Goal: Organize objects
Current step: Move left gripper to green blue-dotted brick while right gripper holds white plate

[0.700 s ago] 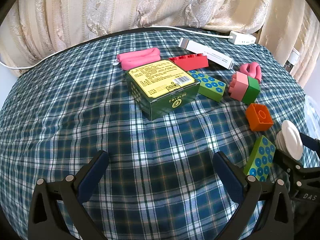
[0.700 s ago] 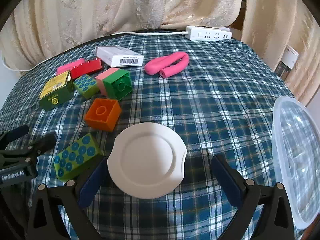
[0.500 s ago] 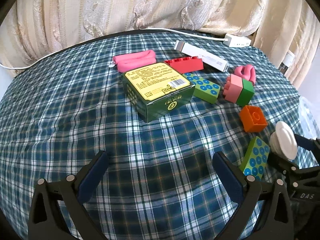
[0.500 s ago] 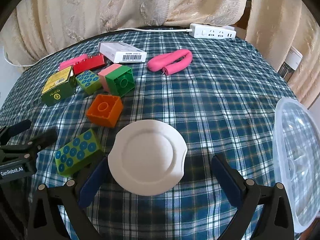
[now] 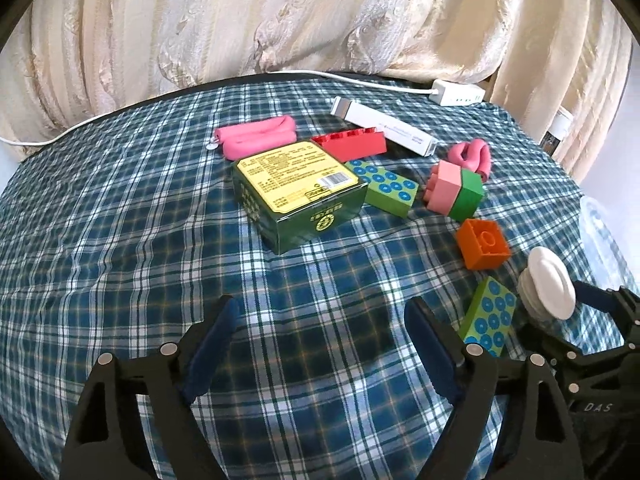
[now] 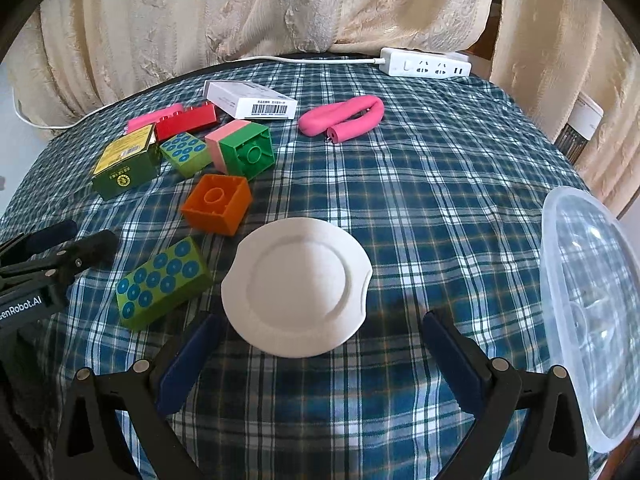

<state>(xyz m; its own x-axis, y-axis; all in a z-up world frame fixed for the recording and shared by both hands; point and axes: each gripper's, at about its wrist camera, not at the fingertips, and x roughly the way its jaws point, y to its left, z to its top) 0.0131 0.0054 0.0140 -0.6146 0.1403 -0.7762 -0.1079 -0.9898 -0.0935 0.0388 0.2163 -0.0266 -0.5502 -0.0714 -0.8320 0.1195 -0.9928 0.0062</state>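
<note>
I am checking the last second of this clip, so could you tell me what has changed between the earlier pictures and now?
Very little. Both cameras have drawn back slightly, so the objects sit a bit higher and smaller. The left gripper and right gripper remain open and hold nothing. The white lid, orange block, green box and clear container lie where they were.

A blue, green and white plaid cloth (image 6: pixel 420 184) covers the surface. Cream patterned curtains (image 5: pixel 280 20) hang in folds behind its far edge. A white power strip (image 6: pixel 426 66) lies at the far edge toward the right corner, and its white cable (image 5: pixel 240 82) runs leftward along that edge, against the foot of the curtains.
</note>
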